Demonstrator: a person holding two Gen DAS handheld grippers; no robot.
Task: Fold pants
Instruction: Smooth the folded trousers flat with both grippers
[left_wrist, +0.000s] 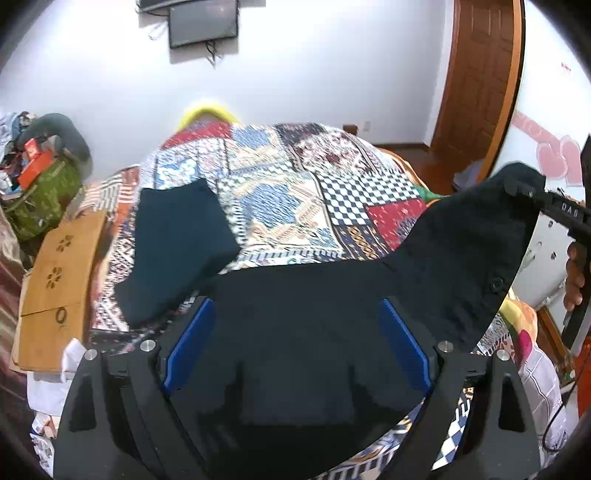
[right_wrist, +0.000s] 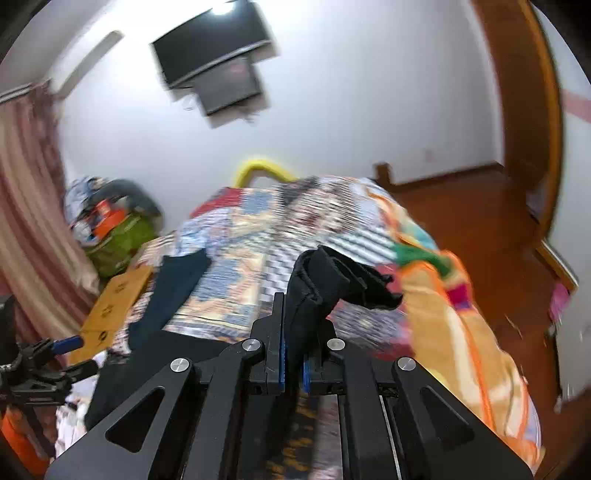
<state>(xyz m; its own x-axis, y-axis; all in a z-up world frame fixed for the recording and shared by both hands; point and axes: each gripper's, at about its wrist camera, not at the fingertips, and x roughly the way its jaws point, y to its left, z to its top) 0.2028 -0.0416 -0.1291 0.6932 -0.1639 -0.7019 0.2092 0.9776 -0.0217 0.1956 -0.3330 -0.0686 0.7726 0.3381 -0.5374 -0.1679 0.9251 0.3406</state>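
Right gripper (right_wrist: 293, 354) is pinching the waist end of the one pair of dark pants (left_wrist: 424, 258), lifting it off the patchwork bedspread (left_wrist: 280, 192), while our left gripper (left_wrist: 297, 332) is hanging spread over the cloth. We are judging that both corners need gripping evenly; two grippers, one garment.

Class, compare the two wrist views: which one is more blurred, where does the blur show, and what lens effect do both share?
Right wrist view: heavier motion blur, smearing the patchwork quilt and wall screen, while the right hand-held gripper stays sharp. Left wrist view: mostly crisp, with the quilt's checks readable; the dark pants show little detail. Both: fisheye bending, curving the door frame.
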